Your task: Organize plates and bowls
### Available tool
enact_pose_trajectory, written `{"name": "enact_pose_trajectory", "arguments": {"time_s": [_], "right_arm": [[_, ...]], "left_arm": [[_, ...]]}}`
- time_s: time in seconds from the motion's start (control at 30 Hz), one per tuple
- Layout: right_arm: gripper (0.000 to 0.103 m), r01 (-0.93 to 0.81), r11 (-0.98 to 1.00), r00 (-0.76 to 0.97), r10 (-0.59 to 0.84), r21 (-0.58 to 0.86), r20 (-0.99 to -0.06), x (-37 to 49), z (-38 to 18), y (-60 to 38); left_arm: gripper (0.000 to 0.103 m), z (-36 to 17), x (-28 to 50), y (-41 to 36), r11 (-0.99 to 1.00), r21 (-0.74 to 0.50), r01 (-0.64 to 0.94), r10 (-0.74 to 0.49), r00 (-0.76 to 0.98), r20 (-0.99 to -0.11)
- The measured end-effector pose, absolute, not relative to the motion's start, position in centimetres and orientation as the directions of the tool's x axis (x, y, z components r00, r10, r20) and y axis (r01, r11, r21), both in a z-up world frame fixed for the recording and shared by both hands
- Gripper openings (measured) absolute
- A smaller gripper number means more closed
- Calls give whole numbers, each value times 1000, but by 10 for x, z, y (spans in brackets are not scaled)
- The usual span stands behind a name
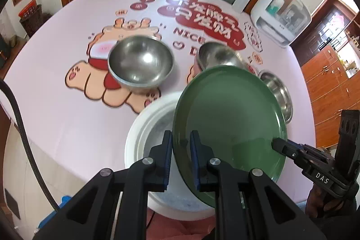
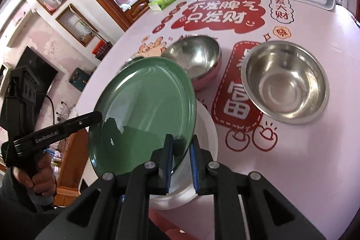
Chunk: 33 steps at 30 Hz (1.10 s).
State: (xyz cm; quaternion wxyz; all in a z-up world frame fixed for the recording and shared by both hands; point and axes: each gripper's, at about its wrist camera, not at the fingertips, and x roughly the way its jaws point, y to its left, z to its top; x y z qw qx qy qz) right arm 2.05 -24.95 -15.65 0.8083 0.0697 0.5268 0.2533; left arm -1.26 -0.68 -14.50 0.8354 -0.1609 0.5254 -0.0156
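Green plate (image 1: pixel 227 127) held tilted just above white plate (image 1: pixel 144 134), near rim clamped on both sides: left gripper (image 1: pixel 181 145) jaws nearly closed on it, right gripper (image 2: pixel 181 150) likewise. Best lowered level, centred over white plate, both grips released together. Steel bowls (image 2: pixel 284 80) beyond white plate, untouched.

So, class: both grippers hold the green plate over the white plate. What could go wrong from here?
1. The green plate is pinched only at its rim by the left gripper and right gripper; tilted, it could slip.
2. Lowered askew, it might strike the white plate edge-first.
3. The pink-sided steel bowl sits close behind and could get bumped.
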Motion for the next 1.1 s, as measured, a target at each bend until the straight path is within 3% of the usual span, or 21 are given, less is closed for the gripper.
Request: {"name": "enact_pose_trajectory", "arguments": {"time_s": [1.1], "right_arm": [[18, -368, 872, 173, 405, 323, -898, 20, -204, -211]], "left_arm": [[13, -211, -20, 12, 942, -231, -244, -157, 287, -945]]}}
